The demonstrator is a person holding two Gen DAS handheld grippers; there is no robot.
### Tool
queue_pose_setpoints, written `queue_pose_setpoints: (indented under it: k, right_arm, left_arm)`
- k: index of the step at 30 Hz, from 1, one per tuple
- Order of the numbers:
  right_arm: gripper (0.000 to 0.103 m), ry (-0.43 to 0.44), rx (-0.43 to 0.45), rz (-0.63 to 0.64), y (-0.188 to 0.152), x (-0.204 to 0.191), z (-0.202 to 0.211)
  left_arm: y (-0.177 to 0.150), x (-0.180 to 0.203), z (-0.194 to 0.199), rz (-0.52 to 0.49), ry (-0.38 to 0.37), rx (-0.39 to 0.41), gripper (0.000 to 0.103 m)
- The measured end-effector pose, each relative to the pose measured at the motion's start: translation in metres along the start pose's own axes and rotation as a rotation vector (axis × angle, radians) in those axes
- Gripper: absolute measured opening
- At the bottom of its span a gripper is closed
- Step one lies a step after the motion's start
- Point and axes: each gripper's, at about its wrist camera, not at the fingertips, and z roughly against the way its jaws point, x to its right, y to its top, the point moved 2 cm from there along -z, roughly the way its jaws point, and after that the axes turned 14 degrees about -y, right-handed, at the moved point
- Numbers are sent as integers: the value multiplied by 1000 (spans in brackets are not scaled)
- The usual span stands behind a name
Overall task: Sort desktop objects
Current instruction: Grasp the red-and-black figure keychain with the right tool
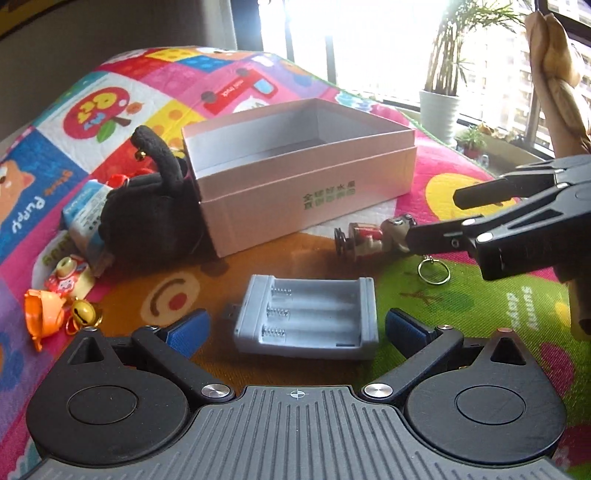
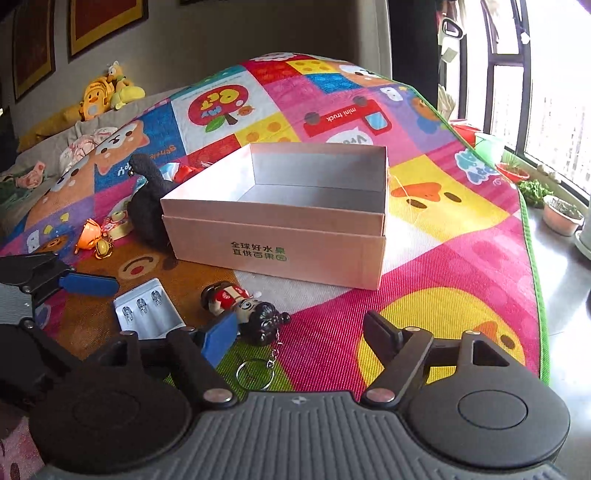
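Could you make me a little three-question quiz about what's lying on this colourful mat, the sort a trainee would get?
1. True or false: the open pale pink cardboard box already holds toys.
2. Which object lies between the left gripper's blue pads? A) grey plastic battery holder B) black plush toy C) gold bell
3. Fill in: the little doll keychain in red lies on the mat with a metal ____ on its chain.

Key: 1 false, it looks empty; 2 A; 3 ring.

- A bright cartoon play mat (image 2: 461, 258) is spread underneath.
- Potted plants (image 1: 441, 107) are lined along sunlit windows (image 2: 554, 122).
- Framed pictures (image 2: 99, 22) are hung on the wall.
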Motion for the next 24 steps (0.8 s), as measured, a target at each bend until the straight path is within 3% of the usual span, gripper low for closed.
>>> queue_pose_setpoints:
  k: [4, 8, 9, 13, 18, 21, 23, 24]
  right_arm:
    - [86, 6, -4, -29, -3, 1, 3]
    - [86, 23, -14, -51, -3, -1, 5]
    - [87, 28, -15, -54, -4, -3, 5]
    - [87, 25, -7, -23, -3, -13, 3]
    - [87, -7, -5, 45, 3, -27, -4]
    - [87, -28, -14, 54, 4, -36, -9]
    - [83, -1, -17, 82, 3, -45, -10]
    - [75, 18, -16, 110, 1, -51, -9]
  left_arm:
    - [6, -2, -9, 16, 2, -2, 103]
    - [7, -13, -9, 99, -27, 8, 103]
    - [5, -14, -6, 102, -22, 12, 97]
    - [-6, -19, 10, 121, -1, 18, 96]
    - [-29, -30, 42, 212, 119, 18, 96]
    - [-38, -32, 55, 242, 104, 34, 99]
    - [-41, -30, 58, 225, 72, 34, 100]
    - [-43, -29, 58, 209, 66, 31, 101]
